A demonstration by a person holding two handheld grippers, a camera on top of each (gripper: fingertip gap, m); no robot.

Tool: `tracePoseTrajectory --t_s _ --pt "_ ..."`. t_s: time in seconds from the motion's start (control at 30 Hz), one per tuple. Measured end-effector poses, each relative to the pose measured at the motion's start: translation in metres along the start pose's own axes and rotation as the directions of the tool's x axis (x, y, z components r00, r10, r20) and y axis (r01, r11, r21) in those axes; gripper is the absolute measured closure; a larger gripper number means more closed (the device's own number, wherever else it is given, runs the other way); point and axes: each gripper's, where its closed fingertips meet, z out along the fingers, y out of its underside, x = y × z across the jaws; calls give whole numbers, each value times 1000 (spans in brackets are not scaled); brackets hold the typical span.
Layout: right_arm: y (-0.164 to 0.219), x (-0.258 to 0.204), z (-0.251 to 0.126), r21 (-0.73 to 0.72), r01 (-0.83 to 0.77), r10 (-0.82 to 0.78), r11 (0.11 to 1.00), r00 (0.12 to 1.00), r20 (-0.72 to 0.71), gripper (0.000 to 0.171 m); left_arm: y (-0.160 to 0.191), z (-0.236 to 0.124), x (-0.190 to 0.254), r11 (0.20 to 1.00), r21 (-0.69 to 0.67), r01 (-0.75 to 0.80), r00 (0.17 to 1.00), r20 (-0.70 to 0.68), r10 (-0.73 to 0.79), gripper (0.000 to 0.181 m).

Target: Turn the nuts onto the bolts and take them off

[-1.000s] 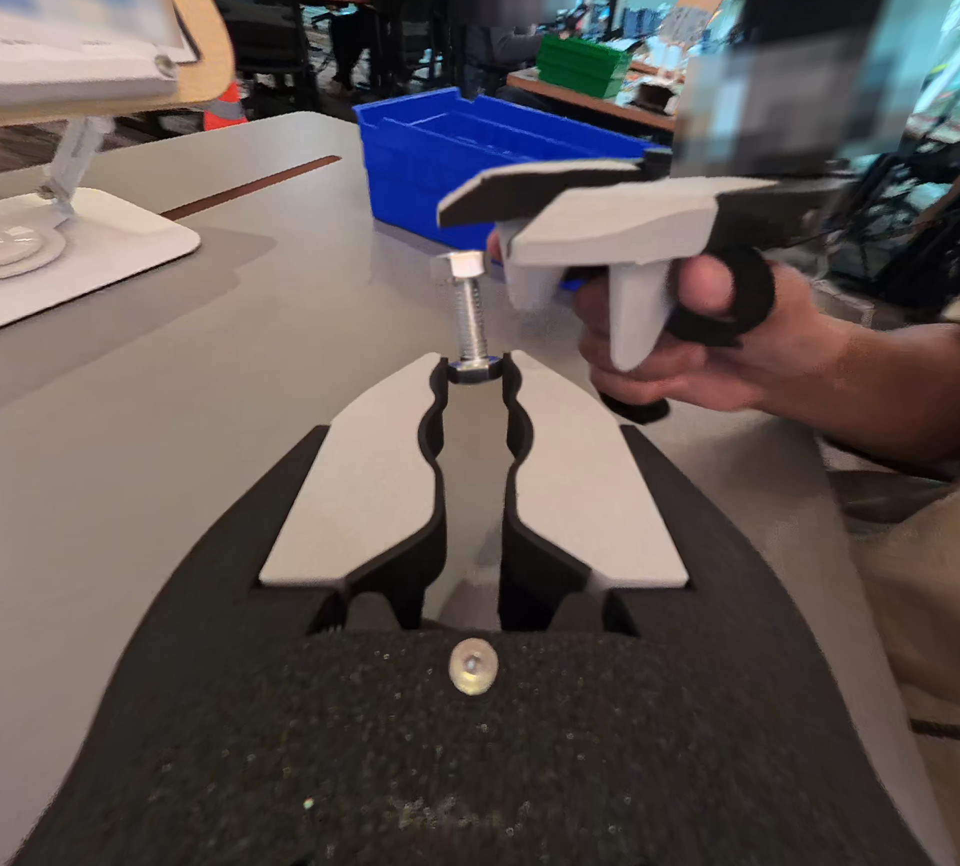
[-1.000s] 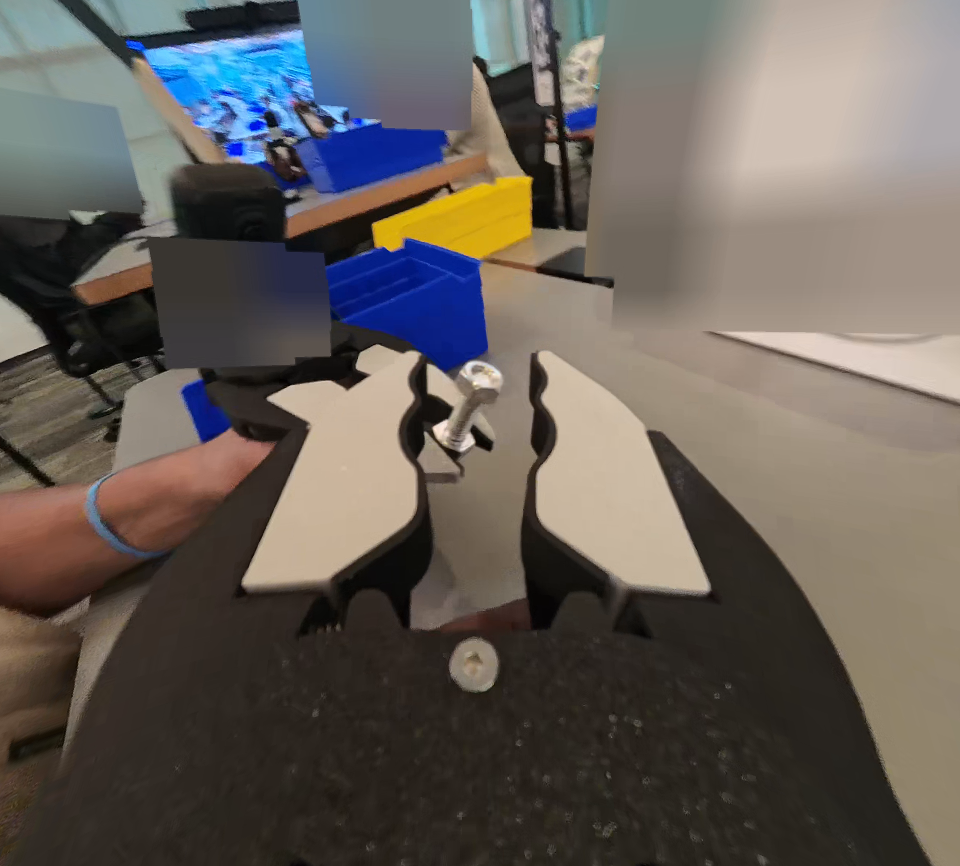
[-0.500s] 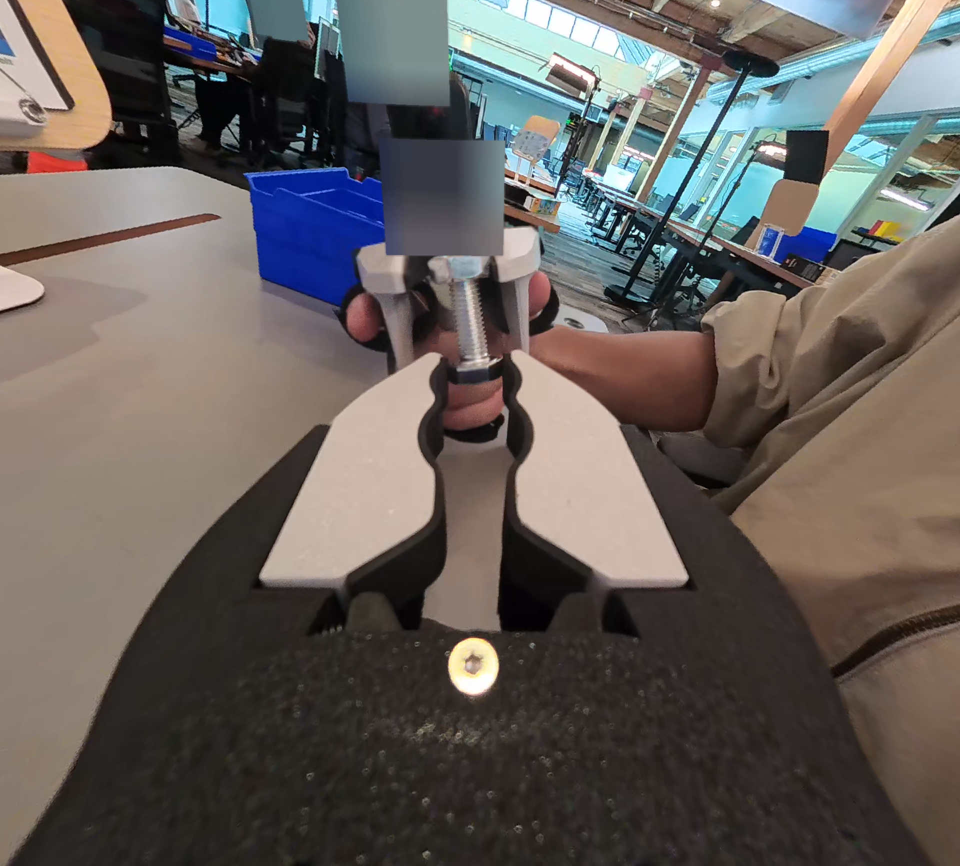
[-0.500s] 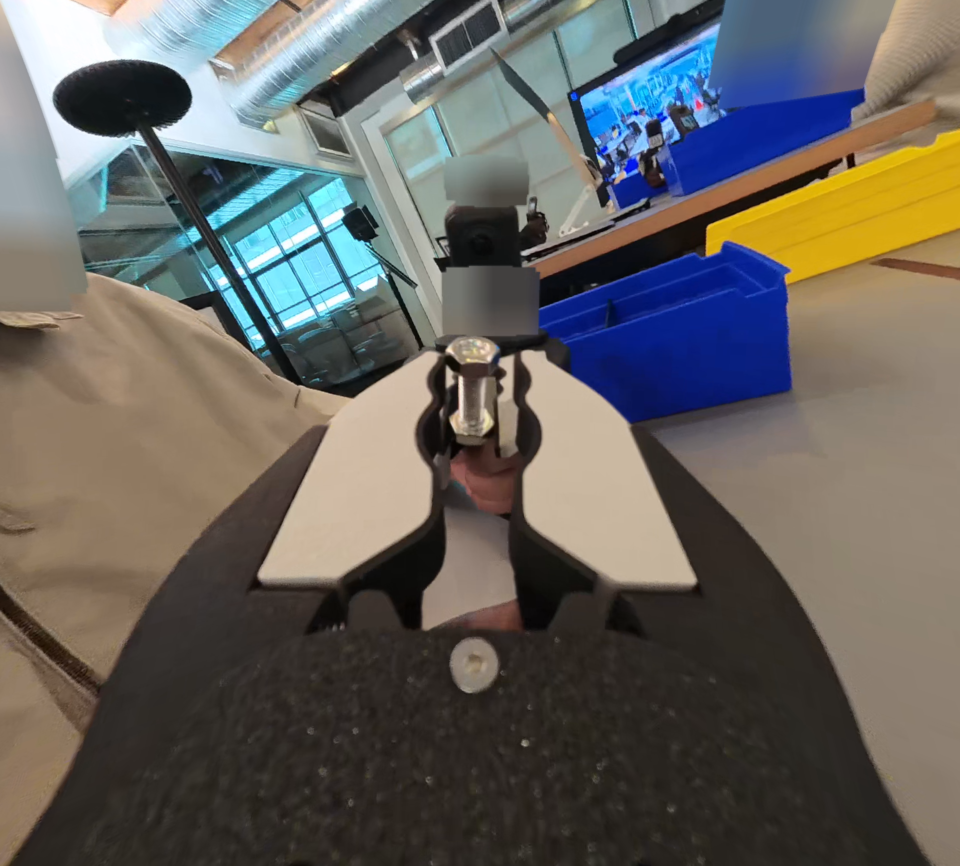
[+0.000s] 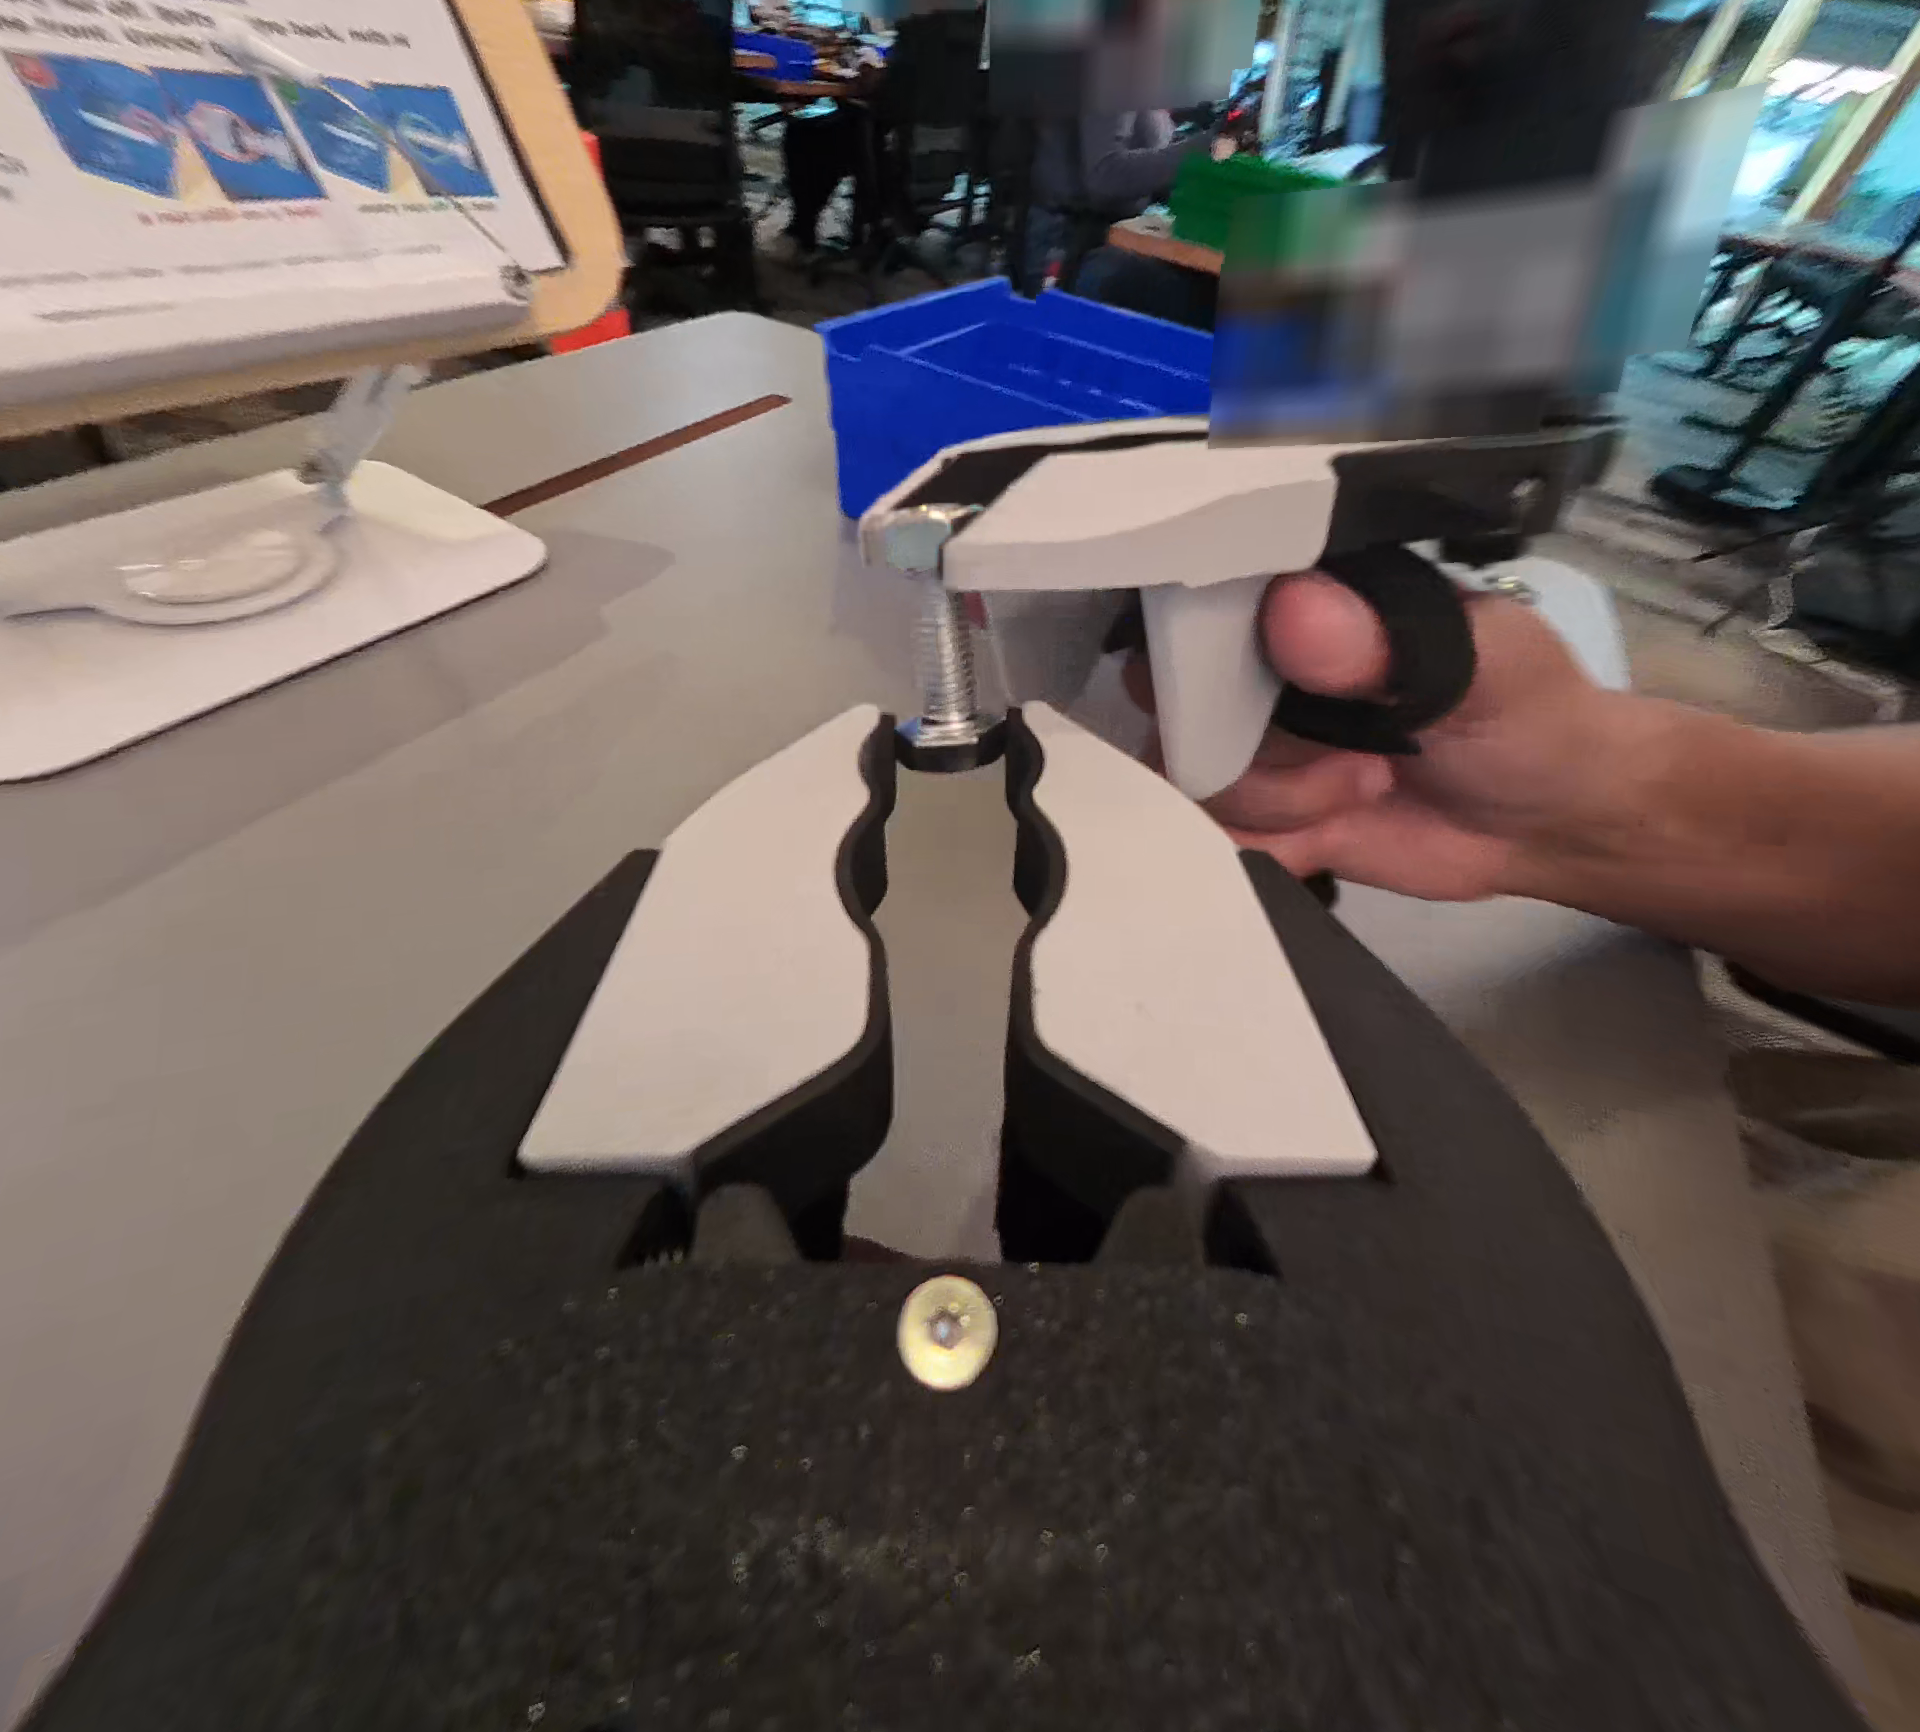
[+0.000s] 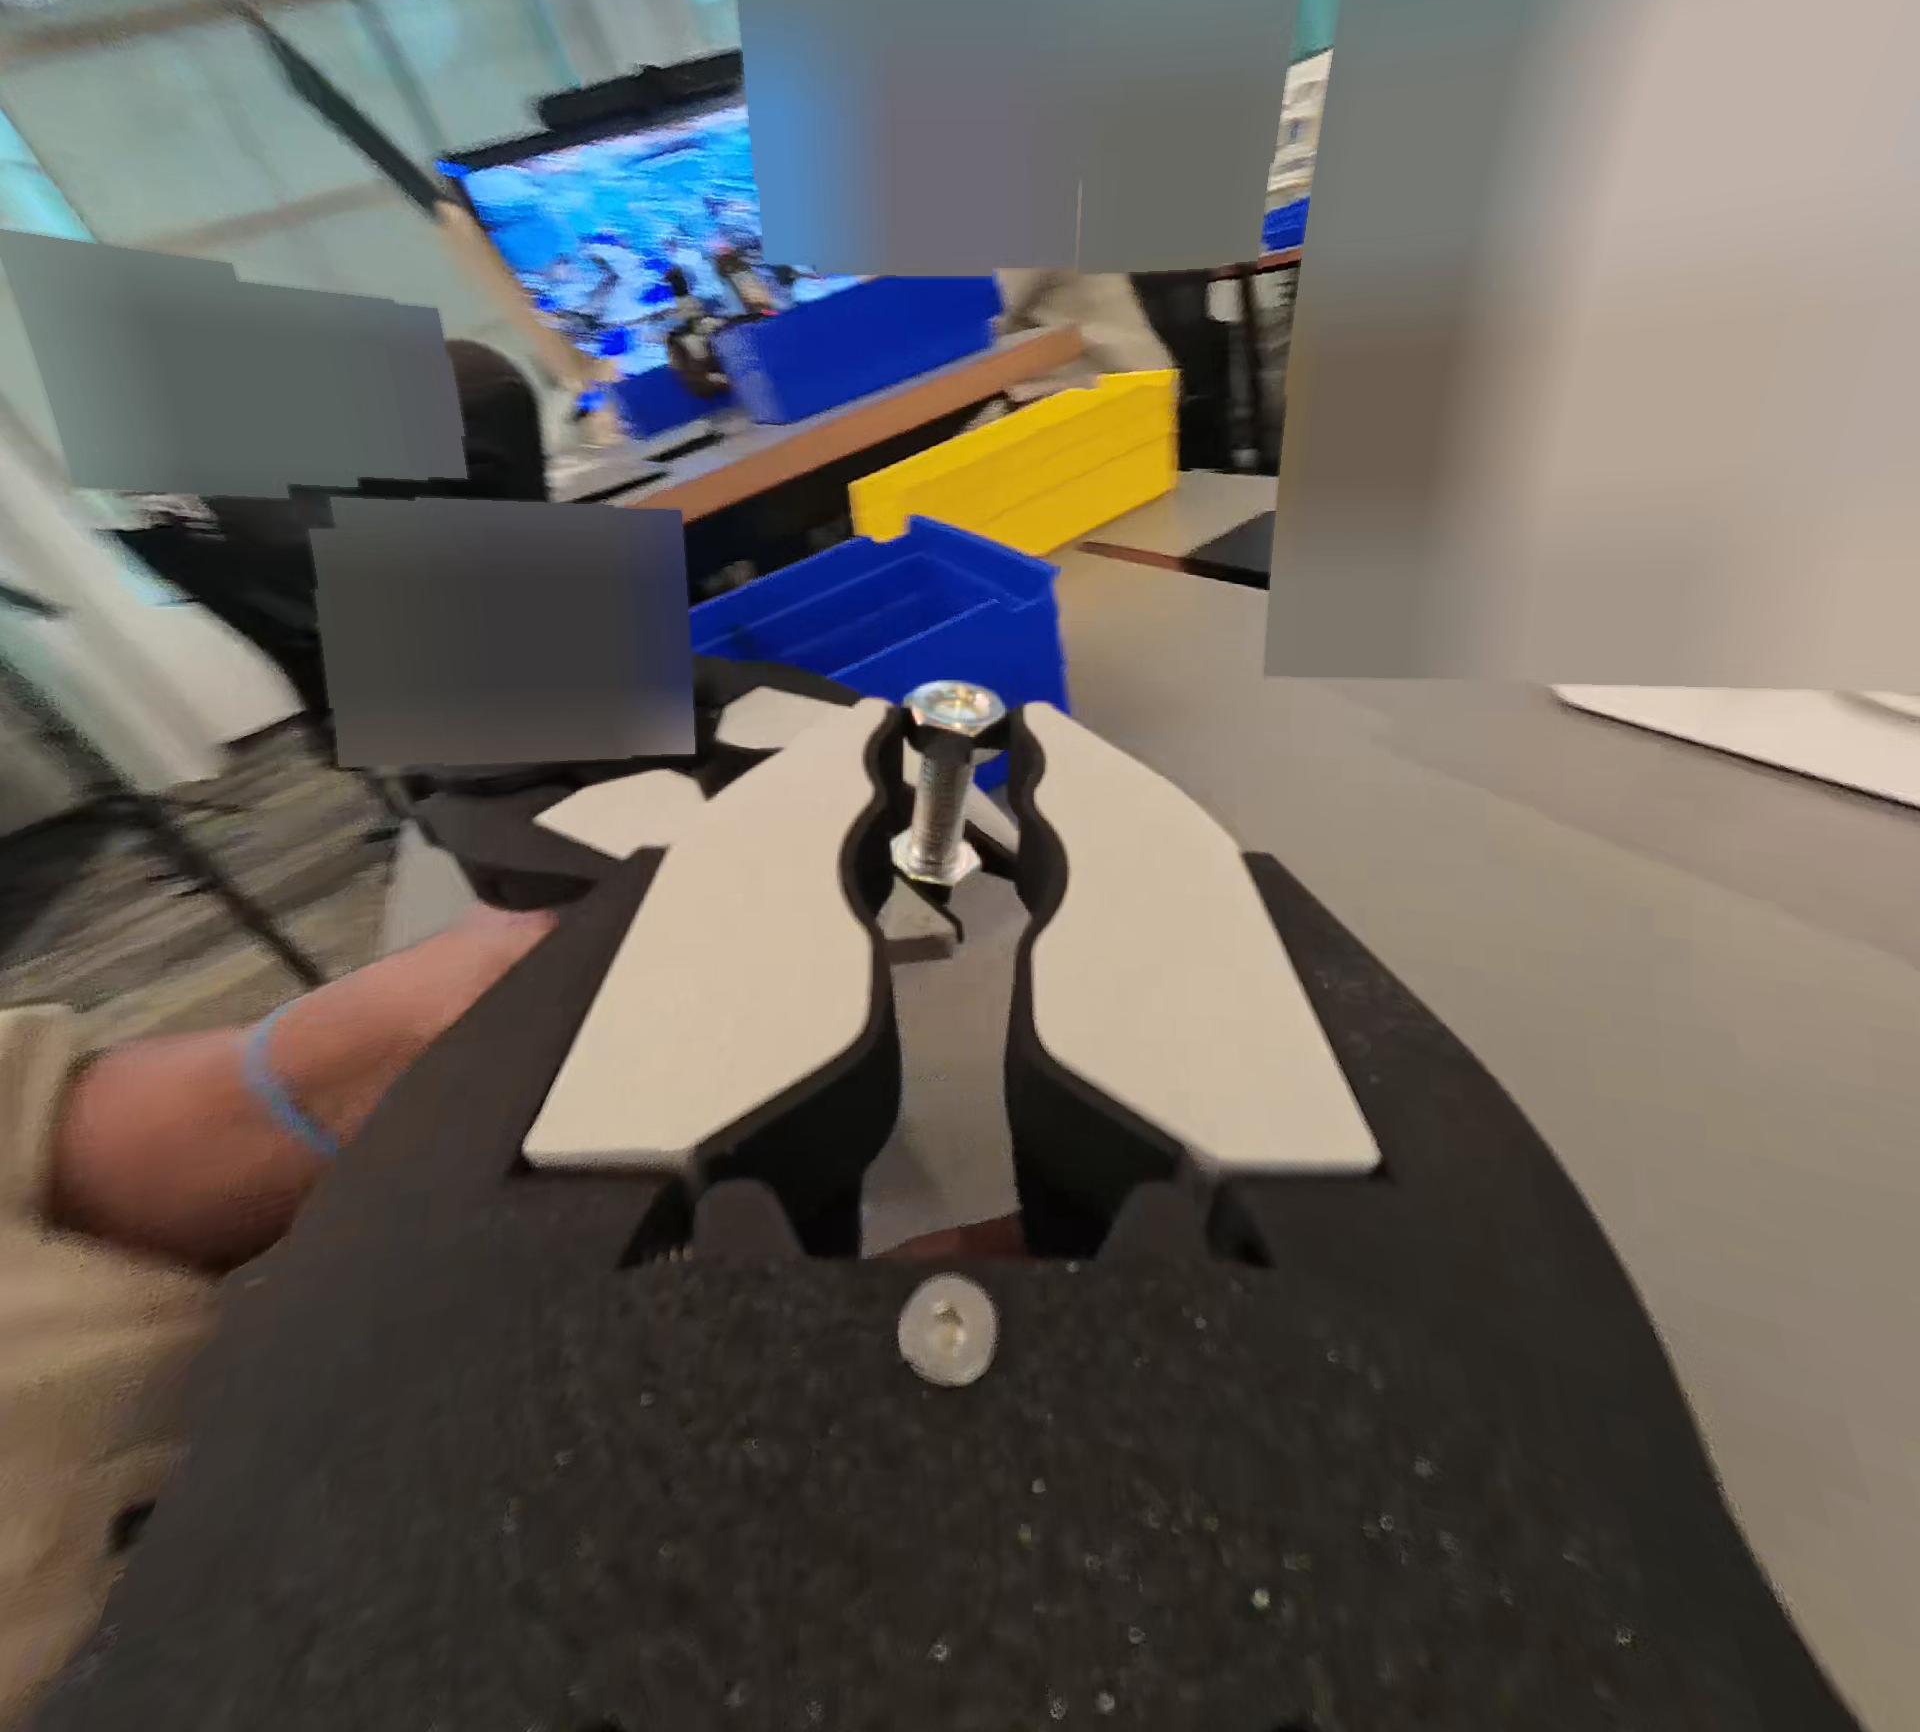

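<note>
Left claw [image 5: 949, 732] clenched on the nut [image 5: 948, 739], tips pinching it from both sides at the very front of the fingers. Bolt [image 5: 940, 633] stands upright out of the nut, threaded shank rising to a hex head at the top. Right claw [image 5: 920, 529] comes in from the right in the left wrist view, lying level, its tips gripping the bolt head; a hand [image 5: 1382, 747] holds its handle with one finger through a black loop.

Right wrist view: right claw [image 6: 951, 726] closed on the bolt [image 6: 940, 794] at its head, head seated between the fingertips. Shank runs back toward the camera between the fingers, nut [image 6: 935, 856] sitting on it near the far end from the head. Left claw [image 6: 925, 913] shows only in part below the nut, mostly hidden by the right fingers. Forearm with a blue wristband [image 6: 286, 1095] at left.

Bolt and nut are held off the grey tabletop [image 5: 364, 851], between the two claws, not touching it.

Beyond them, a blue bin [image 5: 997, 394] on the tabletop, well apart. Left side: an instruction sheet on a stand [image 5: 239, 248] with a white base. A yellow bin [image 6: 1029, 461] farther back in the right wrist view. Background blurred.
</note>
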Motion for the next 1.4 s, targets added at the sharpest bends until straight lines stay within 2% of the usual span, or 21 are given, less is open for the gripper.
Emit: tracePoseTrajectory --t_s 0.13,0.23,0.33,0.4,0.5,0.67,0.73,0.93,1.0,1.07,1.17,1.4 --pt "-10 -6 -2 -17 77 -79 997 971 -225 152 -10 0 4 997 -26 -68 992 108 70 162" --pt "-18 -16 -5 -4 128 -125 992 962 -244 152 -18 -5 13 999 6 -50 994 98 50 162" --pt "-19 -27 -10 -8 117 -117 993 983 -142 151 -20 -10 21 999 21 -39 996 85 37 162" --pt "-23 -34 -17 13 107 -106 994 993 -44 143 -18 -13 27 1000 26 -11 998 59 9 162" --pt "-25 -42 -31 26 99 -101 995 987 126 136 -16 -16 42 999 36 15 999 -31 -14 162" --pt "-12 -48 -56 59 29 -51 998 903 427 133 -12 -19 52 993 95 75 990 -124 -63 162" --pt "-4 -41 -60 41 -41 16 998 874 485 132 -4 -17 51 989 109 98 987 -140 -82 162" --pt "15 -28 -55 -6 -53 49 999 883 467 136 26 -5 64 997 57 53 972 -230 -39 162" --pt "20 -36 -53 -27 -38 46 999 867 497 133 25 -3 65 998 53 16 973 -232 -3 162" --pt "22 -41 -49 -28 -19 30 999 861 508 134 27 -2 68 998 38 50 964 -265 -38 162" --pt "23 -44 -46 -30 -19 31 999 860 509 144 28 0 67 999 33 36 969 -244 -27 162" --pt "26 -40 -48 -37 -42 55 998 873 485 138 21 -6 56 993 70 91 972 -225 -73 162"
